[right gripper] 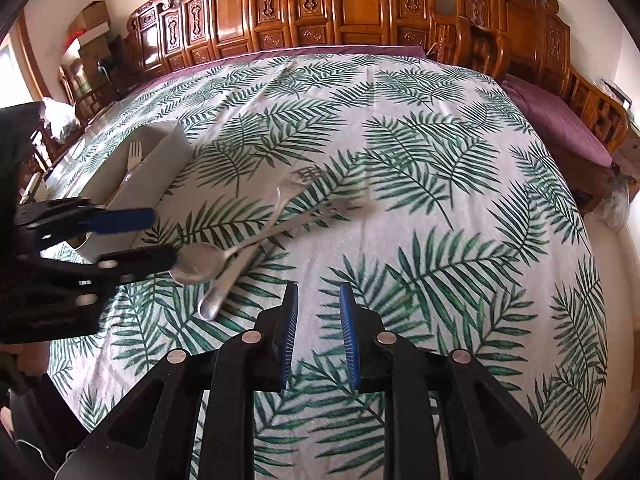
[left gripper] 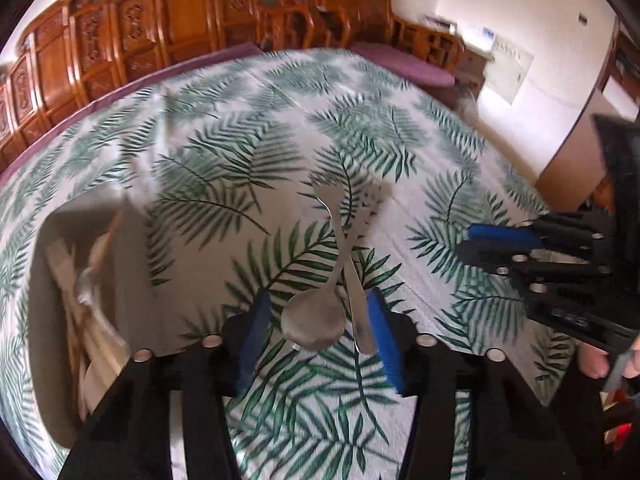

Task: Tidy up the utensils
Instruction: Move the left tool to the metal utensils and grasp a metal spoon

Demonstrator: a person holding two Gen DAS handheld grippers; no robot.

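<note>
A metal spoon (left gripper: 314, 326) and a metal fork (left gripper: 340, 232) lie crossed on the leaf-print tablecloth (left gripper: 240, 128). My left gripper (left gripper: 320, 338) stands open around the spoon's bowl and the fork's handle end. Its right pad is close to the fork handle, and a gap shows between its left pad and the spoon. In the right wrist view the spoon (right gripper: 196, 266) and fork (right gripper: 256, 240) lie just past the left gripper (right gripper: 160, 238). My right gripper (right gripper: 320, 332) hovers over bare cloth to their right, open by a narrow gap with nothing between its pads. It enters the left wrist view as the right gripper (left gripper: 466, 242).
A grey utensil box (right gripper: 160, 160) holding pale wooden cutlery, including a fork (right gripper: 135, 156), sits at the table's left, also visible as the box (left gripper: 52, 240). Carved wooden benches (right gripper: 352, 4) with purple cushions (right gripper: 560, 120) ring the table. The table edge drops off at the right.
</note>
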